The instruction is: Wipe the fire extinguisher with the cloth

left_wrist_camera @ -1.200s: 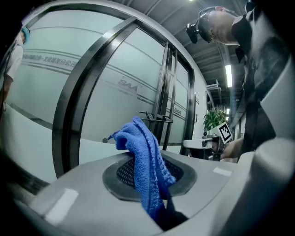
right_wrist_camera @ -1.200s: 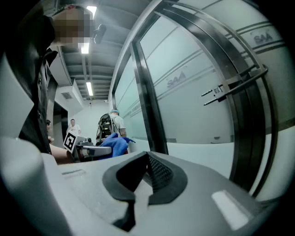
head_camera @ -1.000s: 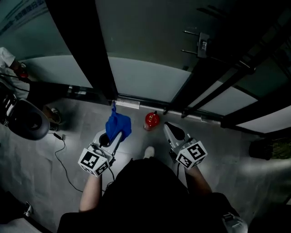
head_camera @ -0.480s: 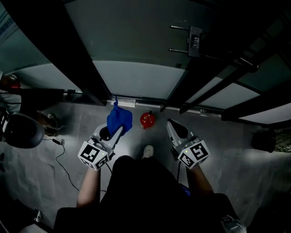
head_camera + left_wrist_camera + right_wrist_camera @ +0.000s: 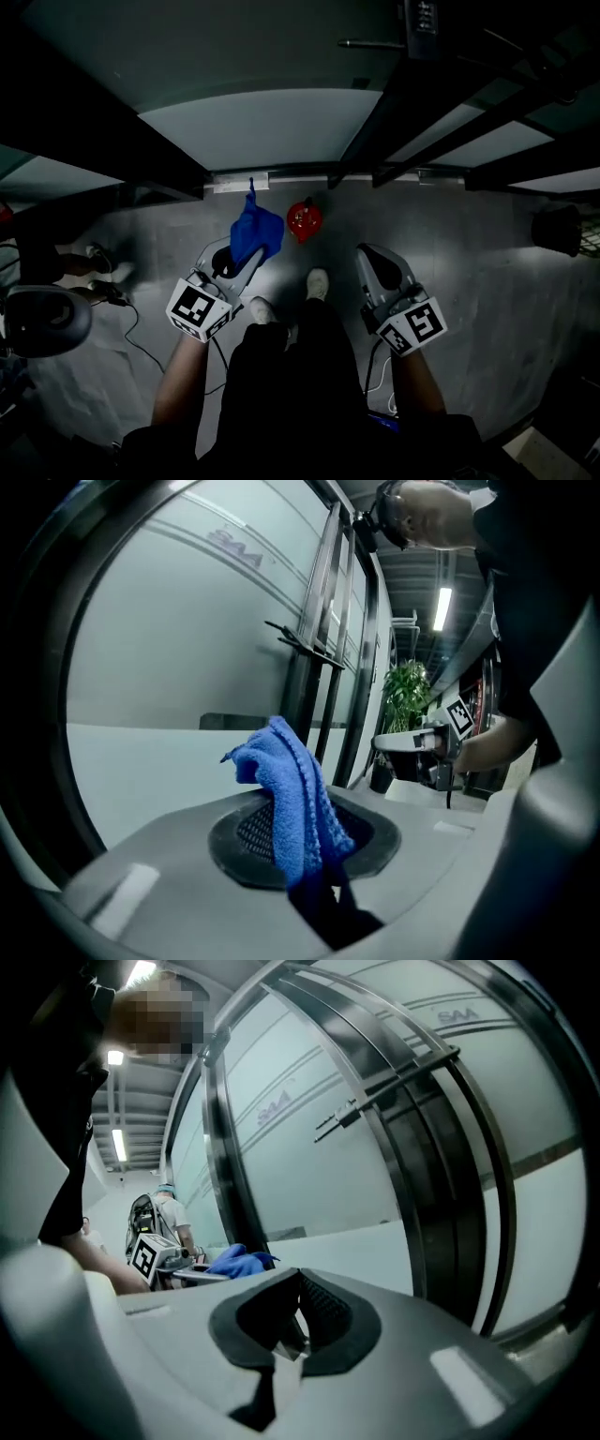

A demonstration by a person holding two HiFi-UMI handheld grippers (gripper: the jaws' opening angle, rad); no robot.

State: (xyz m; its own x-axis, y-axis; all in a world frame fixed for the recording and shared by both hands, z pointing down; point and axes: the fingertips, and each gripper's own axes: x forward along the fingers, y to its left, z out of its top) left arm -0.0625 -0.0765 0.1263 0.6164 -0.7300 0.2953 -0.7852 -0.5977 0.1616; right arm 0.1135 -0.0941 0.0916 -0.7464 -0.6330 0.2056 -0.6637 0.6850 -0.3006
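Left gripper point(image 5: 305, 855) jaws clamped on blue cloth point(image 5: 292, 785), right gripper point(image 5: 292, 1330) jaws together

The frosted glass panels point(image 5: 319, 1180) bear faint lettering point(image 5: 279, 1110) reading "SAA".

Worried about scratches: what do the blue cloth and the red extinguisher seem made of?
Cloth: soft woven or knitted fabric, matte; ribbed weave and limp folds show. Fire extinguisher: probably painted metal, smooth red; too small and dim to confirm.
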